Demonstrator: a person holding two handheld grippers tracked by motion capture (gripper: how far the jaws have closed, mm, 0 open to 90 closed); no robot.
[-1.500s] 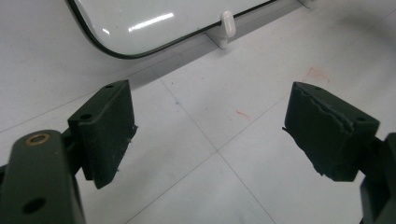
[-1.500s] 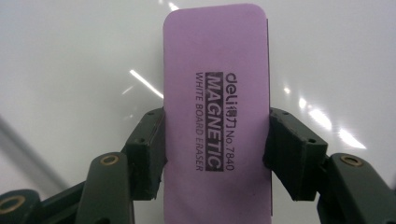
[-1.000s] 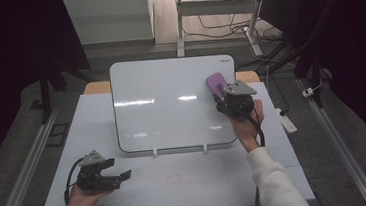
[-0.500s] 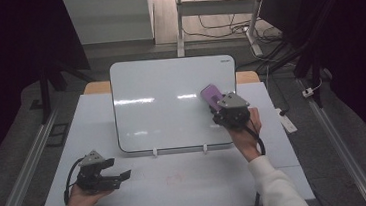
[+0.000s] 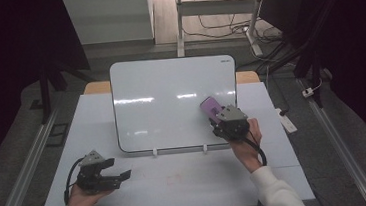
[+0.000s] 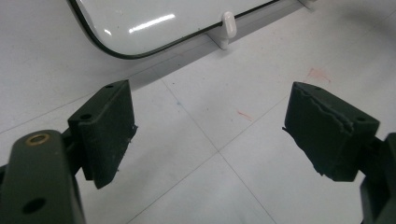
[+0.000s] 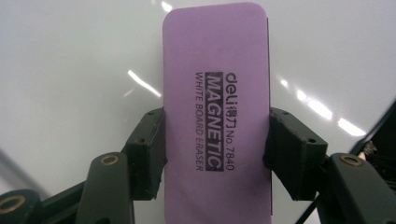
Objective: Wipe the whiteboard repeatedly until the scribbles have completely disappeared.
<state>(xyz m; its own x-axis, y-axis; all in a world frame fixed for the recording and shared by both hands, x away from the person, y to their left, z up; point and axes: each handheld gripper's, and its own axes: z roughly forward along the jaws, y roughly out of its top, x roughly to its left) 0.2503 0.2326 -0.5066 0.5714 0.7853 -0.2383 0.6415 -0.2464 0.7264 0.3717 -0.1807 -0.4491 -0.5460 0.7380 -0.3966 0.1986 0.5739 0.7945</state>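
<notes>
Right gripper view: right hand-held gripper pinches purple eraser, lower end cut off.

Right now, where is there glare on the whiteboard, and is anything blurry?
High view: two bright ceiling-light streaks cross the whiteboard; the surroundings are dark. Right gripper view: more streaks on the board, while the print on the purple eraser, clamped in the right gripper, reads sharp. Left gripper view: the near jaws look slightly soft.
</notes>
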